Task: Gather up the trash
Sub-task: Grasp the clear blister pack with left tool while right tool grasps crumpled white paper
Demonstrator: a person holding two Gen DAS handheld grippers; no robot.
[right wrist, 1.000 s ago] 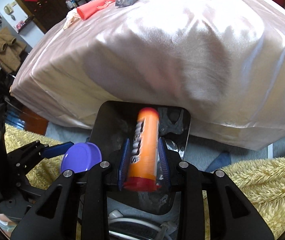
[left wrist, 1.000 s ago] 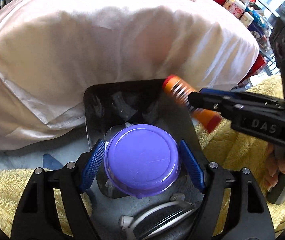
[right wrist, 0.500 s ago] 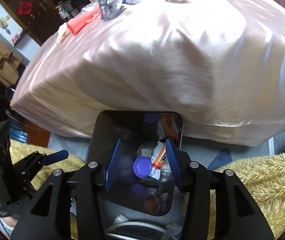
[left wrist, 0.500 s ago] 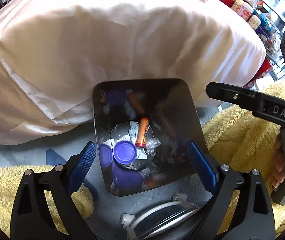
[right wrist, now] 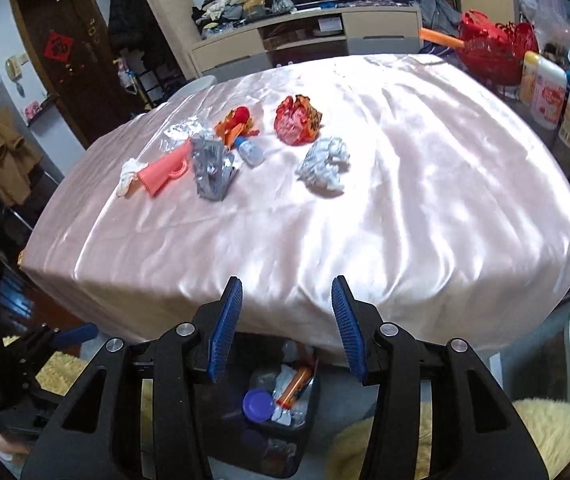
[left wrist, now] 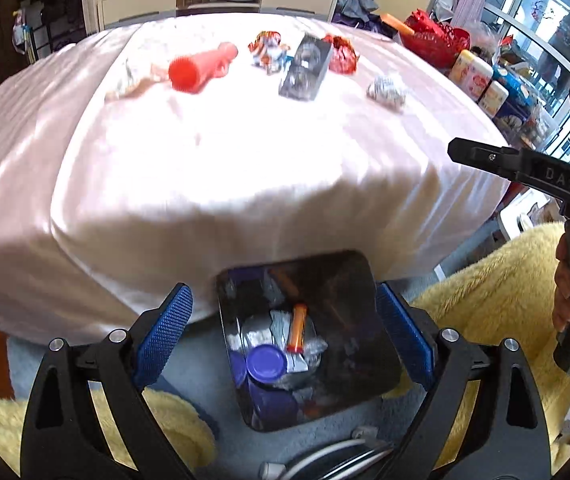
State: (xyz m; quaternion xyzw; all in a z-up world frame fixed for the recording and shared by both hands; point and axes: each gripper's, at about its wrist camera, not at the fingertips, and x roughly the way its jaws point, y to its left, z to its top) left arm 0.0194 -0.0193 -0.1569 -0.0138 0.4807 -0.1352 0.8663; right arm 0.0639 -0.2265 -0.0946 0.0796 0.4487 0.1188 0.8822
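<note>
A black trash bin stands on the floor against the table's front; it also shows in the right wrist view. Inside lie a purple lid and an orange tube, with foil scraps. My left gripper is open and empty above the bin. My right gripper is open and empty, higher, facing the table. On the pink cloth lie a red crumpled wrapper, a white-blue crumpled wrapper, a grey foil pack, a coral plastic piece and a small bottle.
Yellow fluffy rugs lie on both sides of the bin. A cable and plug lie just in front of it. Canisters and a red basket crowd the right side. A cabinet stands behind the table.
Both grippers opened and dropped the purple lid and the orange tube into the bin. Both have since lifted and tilted up, so the tabletop has come into view.
</note>
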